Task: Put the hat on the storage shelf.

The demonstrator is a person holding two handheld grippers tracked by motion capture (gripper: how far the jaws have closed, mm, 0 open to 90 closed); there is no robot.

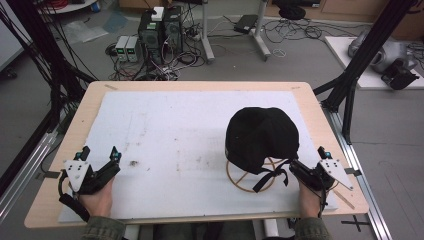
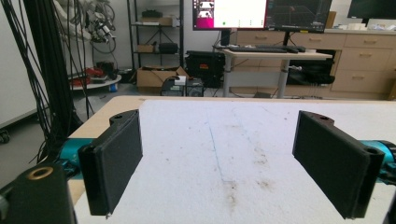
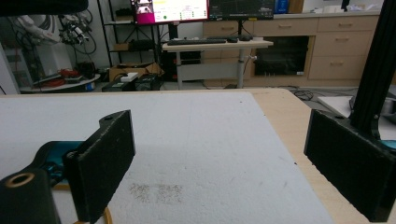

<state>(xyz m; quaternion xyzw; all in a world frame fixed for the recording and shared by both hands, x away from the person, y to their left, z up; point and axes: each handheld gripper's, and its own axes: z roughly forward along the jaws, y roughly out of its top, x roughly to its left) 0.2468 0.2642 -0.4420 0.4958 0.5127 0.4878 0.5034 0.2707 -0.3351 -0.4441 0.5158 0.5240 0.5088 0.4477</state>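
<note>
A black cap (image 1: 261, 137) sits on a thin wooden hoop stand (image 1: 239, 184) at the right of the white foam mat (image 1: 170, 125); its strap hangs toward the front edge. My right gripper (image 1: 306, 157) rests just right of the cap, open and empty. In the right gripper view the right gripper (image 3: 229, 168) has its jaws wide apart over bare mat, with a sliver of the hoop (image 3: 108, 217) at the bottom left. My left gripper (image 1: 100, 152) lies at the mat's front left corner, far from the cap. Seen from the left gripper view, the left gripper (image 2: 219, 163) is open with nothing between its pads.
The mat covers a wooden table (image 1: 82, 115) and carries a few dark stains (image 1: 134, 162). Black frame posts (image 1: 350, 85) stand off the right edge and cables (image 1: 55, 75) hang at the left. Computer boxes (image 1: 160, 30) and a desk (image 2: 271, 51) stand beyond the far edge.
</note>
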